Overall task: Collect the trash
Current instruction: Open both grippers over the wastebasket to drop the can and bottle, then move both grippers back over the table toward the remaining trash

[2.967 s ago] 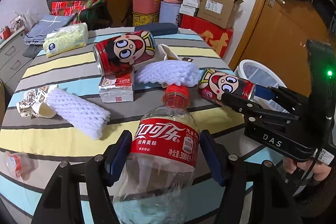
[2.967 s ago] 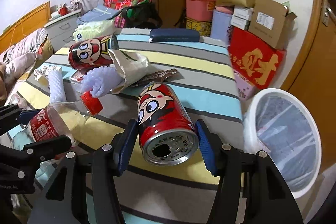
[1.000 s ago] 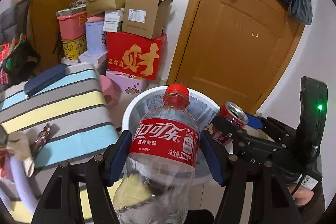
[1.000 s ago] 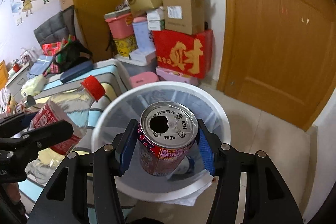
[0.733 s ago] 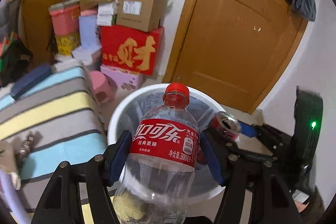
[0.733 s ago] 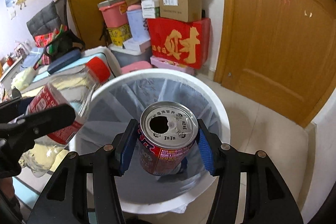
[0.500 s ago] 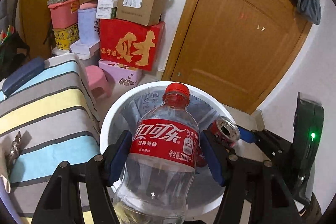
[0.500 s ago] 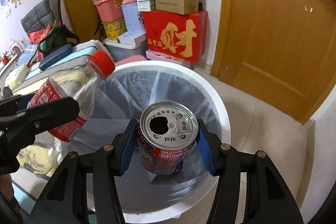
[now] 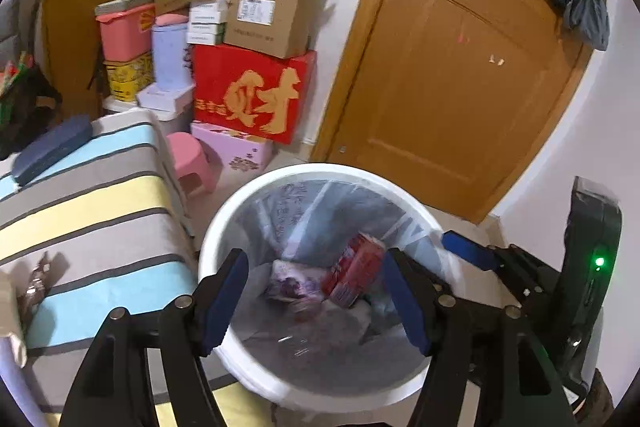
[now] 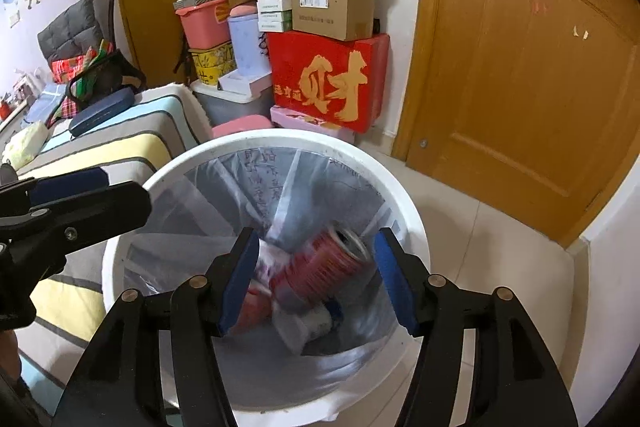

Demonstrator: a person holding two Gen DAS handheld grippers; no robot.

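Note:
A white trash bin (image 9: 224, 223) with a clear liner stands on the floor by the table; it also shows in the right wrist view (image 10: 280, 141). My left gripper (image 9: 318, 299) is open and empty over the bin. My right gripper (image 10: 316, 279) is open and empty over the bin too. A red can (image 10: 320, 269) lies blurred inside the bin below the right jaws; it also shows in the left wrist view (image 9: 354, 273). A blurred pale shape (image 9: 290, 281) lies beside it in the bin; I cannot tell whether it is the cola bottle.
The striped table (image 9: 92, 195) is left of the bin, with a dark blue case (image 9: 50, 147) on it. Stacked boxes (image 9: 252, 91), a pink stool (image 9: 190, 159) and a wooden door (image 9: 460, 99) stand behind the bin.
Both grippers have opened. The cola bottle has left the left jaws and the red can has left the right jaws; the can now lies in the bin.

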